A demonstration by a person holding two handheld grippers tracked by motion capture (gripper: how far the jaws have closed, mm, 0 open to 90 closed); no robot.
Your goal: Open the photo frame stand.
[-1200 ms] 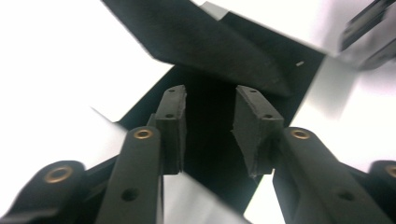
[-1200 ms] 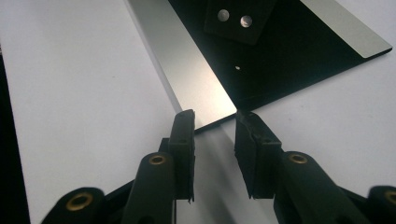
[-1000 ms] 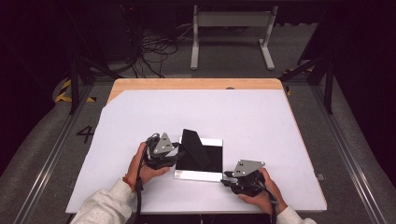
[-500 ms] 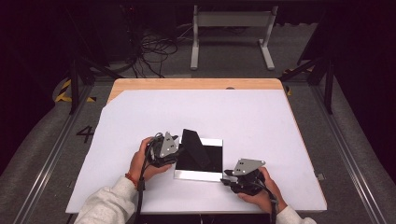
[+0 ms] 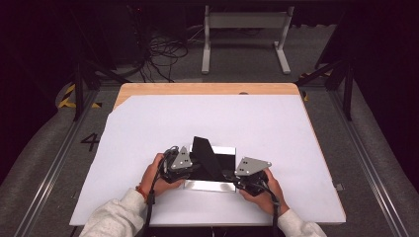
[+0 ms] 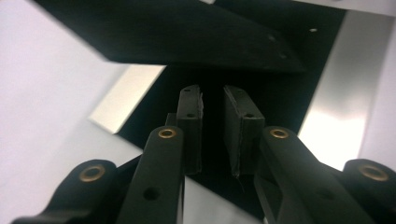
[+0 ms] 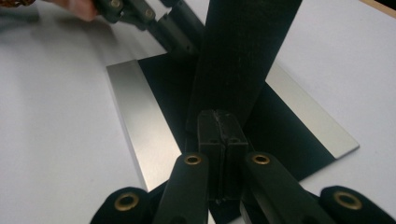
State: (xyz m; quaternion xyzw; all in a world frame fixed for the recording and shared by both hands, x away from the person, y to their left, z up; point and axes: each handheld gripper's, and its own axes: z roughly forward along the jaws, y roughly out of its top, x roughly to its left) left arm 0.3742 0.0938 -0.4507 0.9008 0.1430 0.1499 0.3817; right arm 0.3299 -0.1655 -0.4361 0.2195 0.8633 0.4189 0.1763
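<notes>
A flat panel, black in the middle with silver strips [image 5: 208, 186] along two sides, lies on the white table. A black flap [image 5: 206, 157] stands tilted up from it. My left gripper [image 5: 196, 171] reaches in from the left beneath the raised flap [image 6: 187, 37]. Its pads [image 6: 189, 126] stand a narrow gap apart after closing in, with nothing between them. My right gripper [image 5: 229, 176] comes in from the right. Its jaws [image 7: 219, 128] are shut pad to pad at the foot of the flap [image 7: 243, 56], which faces them broadside. I cannot tell whether they touch it.
The white sheet [image 5: 257, 123] covers most of the wooden table [image 5: 207, 89]. A grey metal stand [image 5: 244, 29] and loose cables [image 5: 163, 54] sit on the floor beyond the far edge. Dark frame legs stand at both sides.
My right gripper has moved left and away from the front edge, up to the flap, and its jaws have closed. The left hand has stayed put while its jaws narrowed.
</notes>
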